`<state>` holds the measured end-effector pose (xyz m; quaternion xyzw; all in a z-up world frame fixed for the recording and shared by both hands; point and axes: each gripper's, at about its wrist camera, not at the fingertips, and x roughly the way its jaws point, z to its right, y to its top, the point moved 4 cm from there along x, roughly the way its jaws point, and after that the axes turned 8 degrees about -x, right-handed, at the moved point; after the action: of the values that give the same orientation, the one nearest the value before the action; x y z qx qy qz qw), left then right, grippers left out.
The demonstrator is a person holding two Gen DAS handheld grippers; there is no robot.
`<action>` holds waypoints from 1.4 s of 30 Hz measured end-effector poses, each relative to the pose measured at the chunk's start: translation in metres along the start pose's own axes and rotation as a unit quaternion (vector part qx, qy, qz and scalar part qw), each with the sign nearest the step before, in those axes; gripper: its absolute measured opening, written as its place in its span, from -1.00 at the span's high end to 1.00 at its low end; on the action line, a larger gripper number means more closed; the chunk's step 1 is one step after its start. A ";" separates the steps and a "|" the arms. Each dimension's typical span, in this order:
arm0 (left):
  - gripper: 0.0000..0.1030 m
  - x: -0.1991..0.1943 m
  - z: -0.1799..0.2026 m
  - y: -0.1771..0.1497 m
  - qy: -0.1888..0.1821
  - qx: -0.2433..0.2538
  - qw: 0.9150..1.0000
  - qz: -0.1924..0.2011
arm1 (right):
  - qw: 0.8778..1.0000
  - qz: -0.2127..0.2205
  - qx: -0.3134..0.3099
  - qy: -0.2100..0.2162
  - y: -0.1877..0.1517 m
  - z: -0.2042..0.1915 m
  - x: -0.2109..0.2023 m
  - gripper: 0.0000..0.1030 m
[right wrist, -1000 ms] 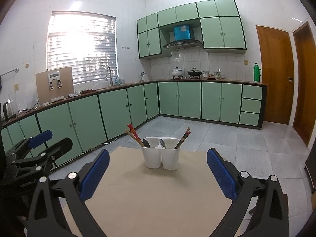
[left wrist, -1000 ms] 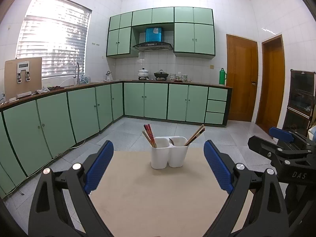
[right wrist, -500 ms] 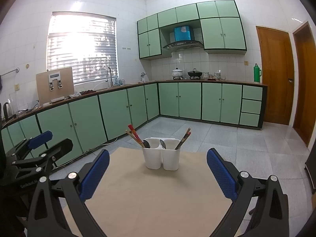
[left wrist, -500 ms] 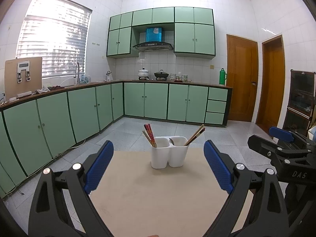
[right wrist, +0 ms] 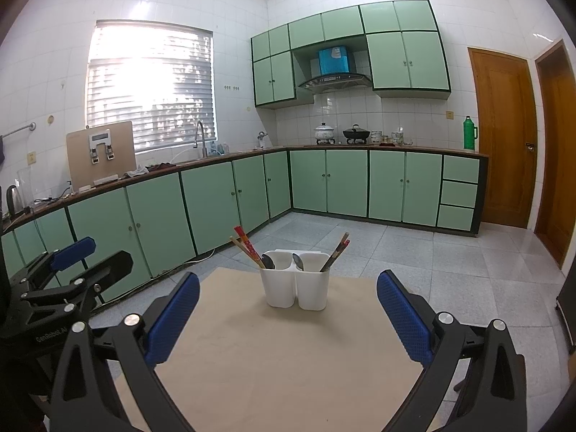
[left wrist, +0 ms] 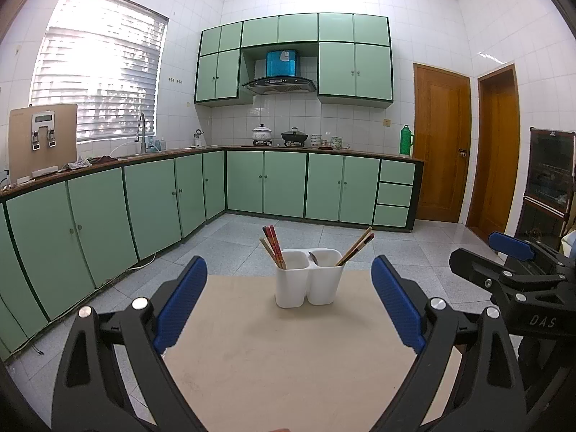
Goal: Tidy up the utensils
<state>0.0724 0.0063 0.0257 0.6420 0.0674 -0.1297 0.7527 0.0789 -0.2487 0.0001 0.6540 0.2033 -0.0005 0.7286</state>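
A white two-compartment utensil holder [left wrist: 308, 283] stands at the far end of a beige table [left wrist: 288, 360]; it also shows in the right wrist view [right wrist: 295, 284]. Red and wooden chopsticks [left wrist: 272, 245] lean in its left compartment, brown chopsticks [left wrist: 356, 245] in its right, and two spoons [right wrist: 268, 261] sit inside. My left gripper [left wrist: 288, 302] is open and empty, short of the holder. My right gripper [right wrist: 288, 309] is open and empty, also short of it. Each gripper shows in the other's view, the right one [left wrist: 511, 270] and the left one [right wrist: 72, 262].
The table [right wrist: 288, 360] stands in a kitchen with green cabinets [left wrist: 144, 198] along the left and back walls. Tiled floor [left wrist: 414, 252] lies beyond the table's far edge. Wooden doors [left wrist: 441, 147] are at the right, and a dark cabinet [left wrist: 547, 187] at the far right.
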 end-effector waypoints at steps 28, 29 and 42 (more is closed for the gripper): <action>-0.74 -0.001 0.001 0.001 0.001 -0.004 1.000 -0.002 | 1.000 -0.003 -0.004 0.002 -0.002 -0.007 0.003 -0.88; -0.74 0.000 0.001 0.001 0.001 -0.004 1.000 -0.002 | 1.000 -0.004 -0.004 0.002 -0.003 -0.007 0.003 -0.88; -0.74 0.003 0.003 -0.001 0.002 -0.005 1.000 -0.007 | 1.000 -0.008 -0.006 0.000 -0.008 -0.007 0.007 -0.88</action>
<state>0.0748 0.0032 0.0239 0.6381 0.0742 -0.1331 0.7547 0.0814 -0.2412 -0.0100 0.6481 0.2089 -0.0052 0.7323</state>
